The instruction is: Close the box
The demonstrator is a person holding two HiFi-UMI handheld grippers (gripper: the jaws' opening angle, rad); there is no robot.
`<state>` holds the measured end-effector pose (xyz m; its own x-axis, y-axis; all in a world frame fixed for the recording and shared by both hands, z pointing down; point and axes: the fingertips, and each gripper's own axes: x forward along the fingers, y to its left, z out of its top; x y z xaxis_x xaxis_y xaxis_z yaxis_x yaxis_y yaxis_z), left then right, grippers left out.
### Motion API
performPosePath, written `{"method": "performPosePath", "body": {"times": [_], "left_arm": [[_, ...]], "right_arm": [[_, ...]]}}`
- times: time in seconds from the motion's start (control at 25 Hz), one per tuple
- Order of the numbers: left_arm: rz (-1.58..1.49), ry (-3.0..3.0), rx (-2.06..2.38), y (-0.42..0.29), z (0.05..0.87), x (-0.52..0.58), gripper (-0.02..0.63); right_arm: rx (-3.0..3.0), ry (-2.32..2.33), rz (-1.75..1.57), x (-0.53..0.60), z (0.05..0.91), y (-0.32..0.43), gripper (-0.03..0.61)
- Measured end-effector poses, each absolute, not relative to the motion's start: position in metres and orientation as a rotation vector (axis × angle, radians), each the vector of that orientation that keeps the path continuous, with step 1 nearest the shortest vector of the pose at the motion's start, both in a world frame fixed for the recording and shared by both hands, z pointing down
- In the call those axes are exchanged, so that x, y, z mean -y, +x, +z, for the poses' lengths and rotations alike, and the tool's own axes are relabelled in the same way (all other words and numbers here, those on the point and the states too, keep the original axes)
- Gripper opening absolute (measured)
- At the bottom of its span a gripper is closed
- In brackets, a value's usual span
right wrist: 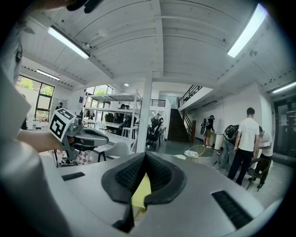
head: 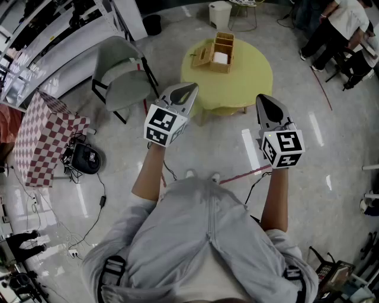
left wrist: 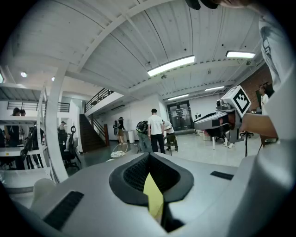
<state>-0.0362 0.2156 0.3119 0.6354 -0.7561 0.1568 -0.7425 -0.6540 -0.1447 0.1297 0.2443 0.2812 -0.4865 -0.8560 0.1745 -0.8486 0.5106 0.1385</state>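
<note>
An open wooden box (head: 218,52) stands on the far part of a round yellow table (head: 254,77); its lid (head: 203,55) hangs open to the left and something white lies inside. My left gripper (head: 190,89) and right gripper (head: 265,99) are held up side by side well short of the table, tips pointing towards it, neither touching the box. Both are shut with nothing between the jaws. In the left gripper view the left gripper (left wrist: 149,155) has its dark pads pressed together, as does the right gripper (right wrist: 144,154) in its own view. Each view looks up into the hall, so the box is hidden there.
A grey chair (head: 122,80) stands left of the table, a checkered cloth-covered stand (head: 41,136) further left, with a black device (head: 87,158) and cables on the floor. A white bin (head: 219,13) is behind the table. People (head: 343,29) are at the far right.
</note>
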Motion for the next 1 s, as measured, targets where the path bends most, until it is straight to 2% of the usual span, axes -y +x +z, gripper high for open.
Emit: {"method": "performPosePath", "body": {"times": [0.6,1.0], "left_arm": [[-0.371,-2.738,-1.386,-0.012,0.325,-0.206,0.029],[-0.387,-2.764,-1.402,-0.004,0.354,-0.146,0.029]], "right_arm": [[2.563,1.452,-0.043,-0.218,0.291,0.167,0.017],[2.544,1.423,0.004,-0.163,0.319,0.177,0.017]]}}
